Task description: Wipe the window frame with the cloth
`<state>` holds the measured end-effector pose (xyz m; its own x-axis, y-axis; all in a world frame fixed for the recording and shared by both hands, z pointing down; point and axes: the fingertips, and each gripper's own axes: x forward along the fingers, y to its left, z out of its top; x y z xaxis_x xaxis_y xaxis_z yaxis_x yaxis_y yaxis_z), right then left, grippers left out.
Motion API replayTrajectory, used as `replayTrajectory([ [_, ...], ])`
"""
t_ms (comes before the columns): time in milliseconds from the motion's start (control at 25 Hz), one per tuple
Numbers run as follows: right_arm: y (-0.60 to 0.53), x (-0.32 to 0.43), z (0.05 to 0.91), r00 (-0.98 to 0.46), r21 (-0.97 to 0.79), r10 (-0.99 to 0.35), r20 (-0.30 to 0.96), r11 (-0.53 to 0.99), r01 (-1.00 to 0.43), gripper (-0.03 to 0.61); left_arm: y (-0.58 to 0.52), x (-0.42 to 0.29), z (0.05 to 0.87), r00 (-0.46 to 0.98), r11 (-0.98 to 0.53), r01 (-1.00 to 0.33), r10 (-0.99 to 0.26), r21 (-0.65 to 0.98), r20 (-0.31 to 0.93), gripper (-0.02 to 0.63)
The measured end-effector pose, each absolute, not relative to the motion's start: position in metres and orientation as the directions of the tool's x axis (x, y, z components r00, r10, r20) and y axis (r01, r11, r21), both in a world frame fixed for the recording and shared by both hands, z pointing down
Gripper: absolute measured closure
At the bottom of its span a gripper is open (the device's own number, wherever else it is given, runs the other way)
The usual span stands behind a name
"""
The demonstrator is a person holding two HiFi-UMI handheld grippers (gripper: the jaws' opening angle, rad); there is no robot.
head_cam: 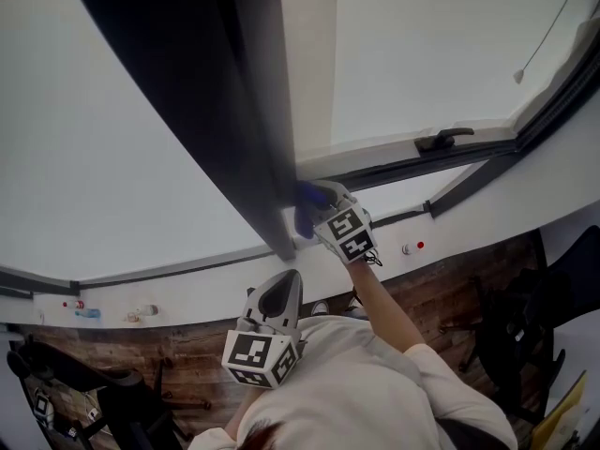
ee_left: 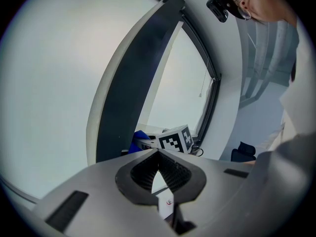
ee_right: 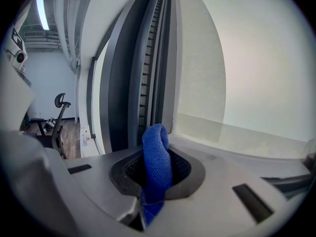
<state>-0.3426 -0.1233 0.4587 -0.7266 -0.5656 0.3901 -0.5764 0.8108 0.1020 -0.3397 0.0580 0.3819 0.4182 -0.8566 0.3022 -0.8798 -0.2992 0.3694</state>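
**Wiping at the foot of the dark upright**

Mid-wipe, by the look of it. Right gripper (head_cam: 319, 212) at the centre of the head view, pinched tight on a folded loop of blue cloth (ee_right: 157, 164), with nothing else between the jaws. Free end of the cloth set against the base of the dark upright of the window frame (head_cam: 248, 148), right at the join with the pale bottom rail (head_cam: 187, 272). Seemingly touching, though hard to confirm from the head view alone. Left gripper (ee_left: 158, 153) low in the middle of the head view, just below the rail, tips together on nothing, taking no part.

Judged an early or middle pass: only this one corner under the cloth, with long stretches of upright toward the upper left and of rail toward the right yet to cover. Next, probably, a drag up along the upright or sideways along the rail toward the window handle (head_cam: 442, 140) at upper right. Calls for steady pressure into the frame, a firm pinch so as not to shed the cloth, and hard fingertips kept off the glass
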Motion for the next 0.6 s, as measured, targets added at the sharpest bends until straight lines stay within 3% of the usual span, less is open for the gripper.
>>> replayTrajectory([
  [600, -0.132, -0.312, 0.462, -0.699, 0.105, -0.602, 0.386, 0.781, -0.615, 0.534, 0.053, -0.331, 0.378, 0.419, -0.309, -0.883, -0.859, 0.355, 0.293, 0.609],
])
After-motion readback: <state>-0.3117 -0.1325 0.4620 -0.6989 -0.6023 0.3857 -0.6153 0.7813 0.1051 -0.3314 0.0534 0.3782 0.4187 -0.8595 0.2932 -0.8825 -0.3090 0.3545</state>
